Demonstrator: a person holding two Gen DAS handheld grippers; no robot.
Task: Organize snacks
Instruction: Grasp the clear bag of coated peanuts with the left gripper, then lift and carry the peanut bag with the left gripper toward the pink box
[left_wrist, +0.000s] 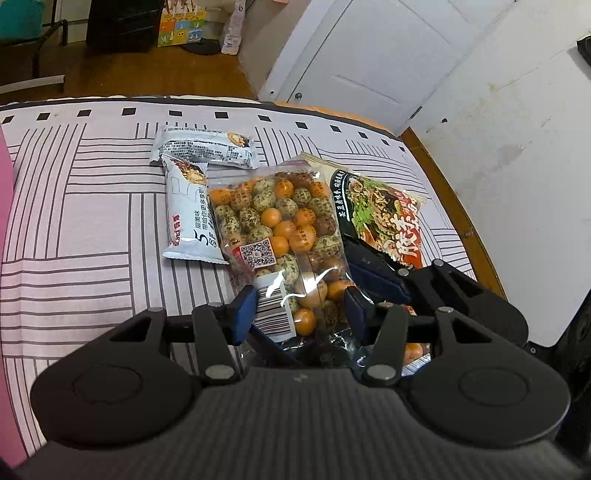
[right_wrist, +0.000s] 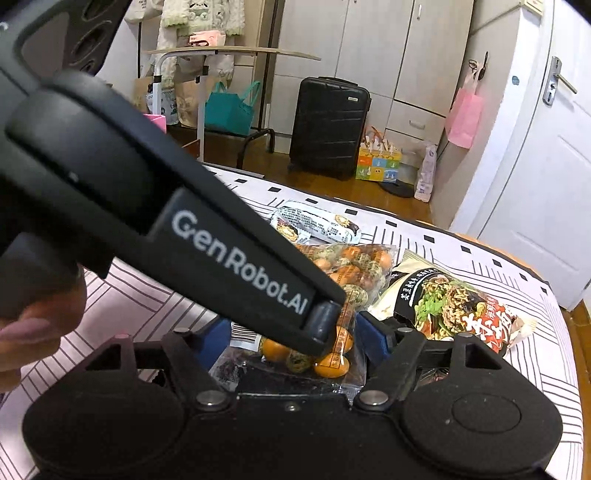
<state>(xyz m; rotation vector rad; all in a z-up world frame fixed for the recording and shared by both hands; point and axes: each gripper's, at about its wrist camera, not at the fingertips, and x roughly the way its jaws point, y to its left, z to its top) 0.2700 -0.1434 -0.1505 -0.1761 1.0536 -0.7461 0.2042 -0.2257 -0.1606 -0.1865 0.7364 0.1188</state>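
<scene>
Lying on the striped pink bedsheet (left_wrist: 92, 206): two white wrapped snack bars (left_wrist: 192, 214), one dark noodle packet (left_wrist: 384, 218), one clear plastic bag of orange and speckled coated nuts (left_wrist: 280, 229). Straddling that bag's near end, left tool (left_wrist: 299, 310) wide open, gripping nothing. Right tool (right_wrist: 291, 339) likewise parted around the same bag.

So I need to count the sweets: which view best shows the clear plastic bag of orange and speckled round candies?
The left wrist view: the clear plastic bag of orange and speckled round candies lies nearly whole. In the right wrist view, the left gripper's black body covers most of it.

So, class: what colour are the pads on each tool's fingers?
Blue pads, clearest in the left wrist view.
</scene>
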